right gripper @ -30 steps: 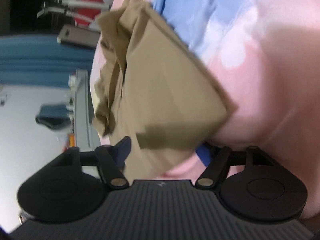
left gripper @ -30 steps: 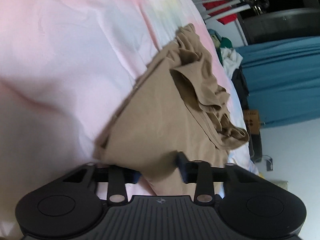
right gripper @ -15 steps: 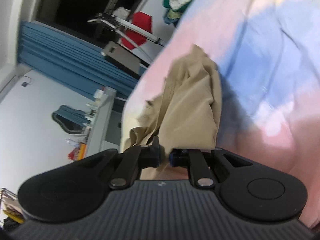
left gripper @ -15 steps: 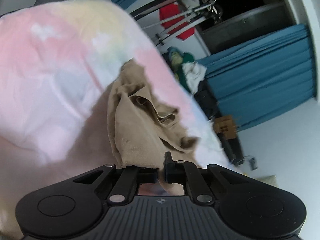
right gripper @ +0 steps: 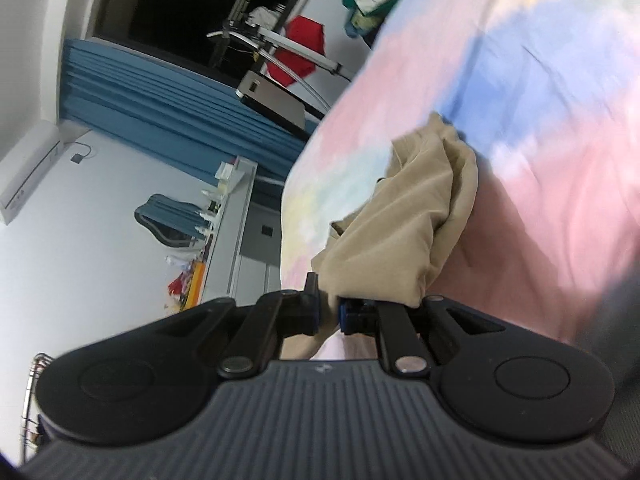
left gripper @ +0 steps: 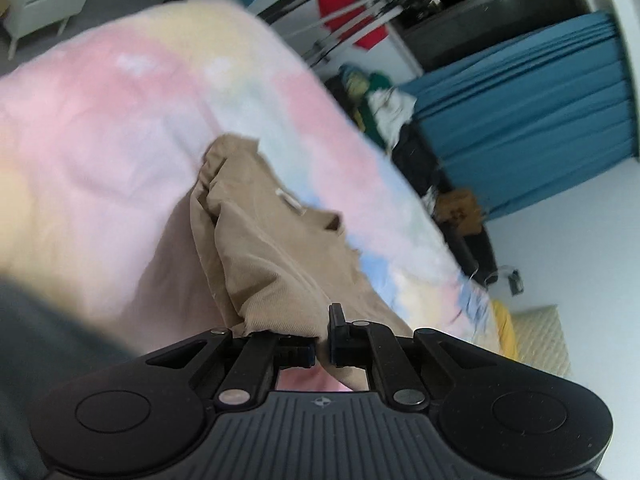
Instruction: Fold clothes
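A tan garment (left gripper: 276, 264) hangs bunched from my left gripper (left gripper: 322, 350), which is shut on its near edge above a pastel pink, blue and yellow bedspread (left gripper: 100, 128). A small white label (left gripper: 289, 200) shows on the cloth. In the right wrist view the same tan garment (right gripper: 408, 236) is pinched in my right gripper (right gripper: 329, 314), also shut on its edge, and it drapes away toward the bedspread (right gripper: 560, 128).
Blue curtains (left gripper: 540, 112) hang by the wall. A metal clothes rack with a red item (left gripper: 360, 20) stands past the bed, with a heap of clothes (left gripper: 380, 100) beside it. A shelf with small items (right gripper: 224, 208) and a wall air conditioner (right gripper: 28, 168) show on the right view's left side.
Both grippers closed on the garment's edge and lifted it off the bed. The views tilted up, so the room shows. The cloth now hangs bunched instead of lying flat.
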### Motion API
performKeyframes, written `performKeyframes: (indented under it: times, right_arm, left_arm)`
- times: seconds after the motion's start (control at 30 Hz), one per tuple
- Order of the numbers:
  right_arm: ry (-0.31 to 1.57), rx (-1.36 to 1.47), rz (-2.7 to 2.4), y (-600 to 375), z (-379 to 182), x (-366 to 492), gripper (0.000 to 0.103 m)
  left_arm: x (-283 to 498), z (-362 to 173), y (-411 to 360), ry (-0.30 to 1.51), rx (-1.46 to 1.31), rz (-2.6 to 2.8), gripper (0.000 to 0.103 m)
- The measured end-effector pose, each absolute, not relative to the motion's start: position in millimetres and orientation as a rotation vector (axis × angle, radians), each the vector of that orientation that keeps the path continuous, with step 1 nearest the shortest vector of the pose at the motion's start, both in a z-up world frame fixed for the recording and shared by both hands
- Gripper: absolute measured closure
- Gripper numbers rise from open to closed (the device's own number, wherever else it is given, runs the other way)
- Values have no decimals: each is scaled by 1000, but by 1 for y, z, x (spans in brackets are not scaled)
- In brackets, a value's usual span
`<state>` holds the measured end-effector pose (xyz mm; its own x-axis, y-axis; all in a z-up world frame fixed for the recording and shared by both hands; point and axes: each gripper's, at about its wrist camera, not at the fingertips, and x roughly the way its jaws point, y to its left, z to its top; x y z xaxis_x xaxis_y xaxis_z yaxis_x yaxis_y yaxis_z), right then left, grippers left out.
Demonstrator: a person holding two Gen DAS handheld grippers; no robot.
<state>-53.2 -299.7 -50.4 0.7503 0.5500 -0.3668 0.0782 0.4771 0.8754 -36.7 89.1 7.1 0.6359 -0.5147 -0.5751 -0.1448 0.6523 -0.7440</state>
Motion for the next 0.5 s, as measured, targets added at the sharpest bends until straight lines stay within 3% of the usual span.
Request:
performKeyframes:
  times: [0.2,0.5]
  right_arm:
    - [699,1098,289,-302,-49,-39,90]
    - [719,1160,173,-300,-61,83,89]
  left_arm:
    - [-32,3,92,913,-912,-223,96]
    - [107,-12,94,923,-963,-112,93]
